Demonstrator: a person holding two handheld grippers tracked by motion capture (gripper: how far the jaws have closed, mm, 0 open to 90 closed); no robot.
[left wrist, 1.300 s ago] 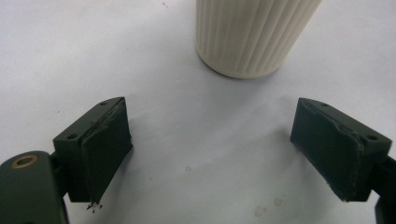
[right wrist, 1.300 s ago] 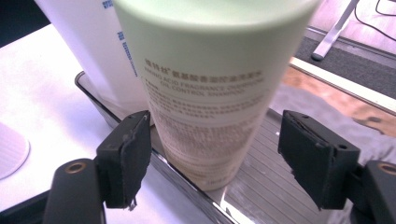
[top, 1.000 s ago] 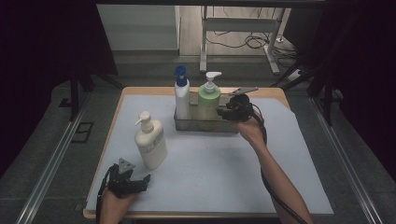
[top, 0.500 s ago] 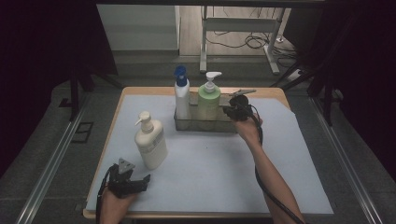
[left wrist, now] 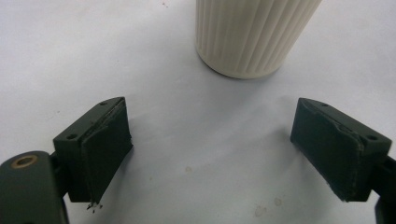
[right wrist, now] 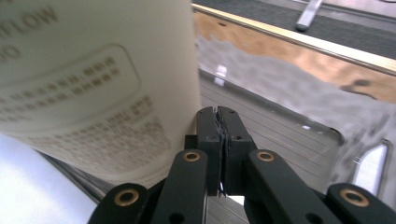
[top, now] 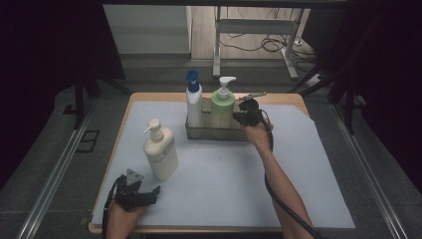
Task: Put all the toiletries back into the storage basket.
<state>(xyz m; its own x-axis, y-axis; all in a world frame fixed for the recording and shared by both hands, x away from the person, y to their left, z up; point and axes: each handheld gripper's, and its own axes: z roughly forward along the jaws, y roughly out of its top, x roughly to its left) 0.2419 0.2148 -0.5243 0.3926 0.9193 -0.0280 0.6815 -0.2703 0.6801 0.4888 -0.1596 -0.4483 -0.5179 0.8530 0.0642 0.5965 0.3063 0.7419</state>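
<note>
Counted three bottles on the table: a cream pump bottle standing on its own on the white mat near the front left, plus a blue-capped bottle and a green pump bottle upright side by side in one metal tray toward the back. One tray, two grippers.

The right gripper was at the tray's right end, right next to the green bottle. In the right gripper view its jaws were pressed flat together with nothing between them, sitting just beside that bottle's pale label. Only readable bit of print there was "LOW" at the top corner; the rest was too blurry to make out.

The left gripper sat low at the front left edge, jaws spread wide and empty, pointing at the ribbed base of the cream bottle, close but not touching. Couldn't read any writing on that one.
</note>
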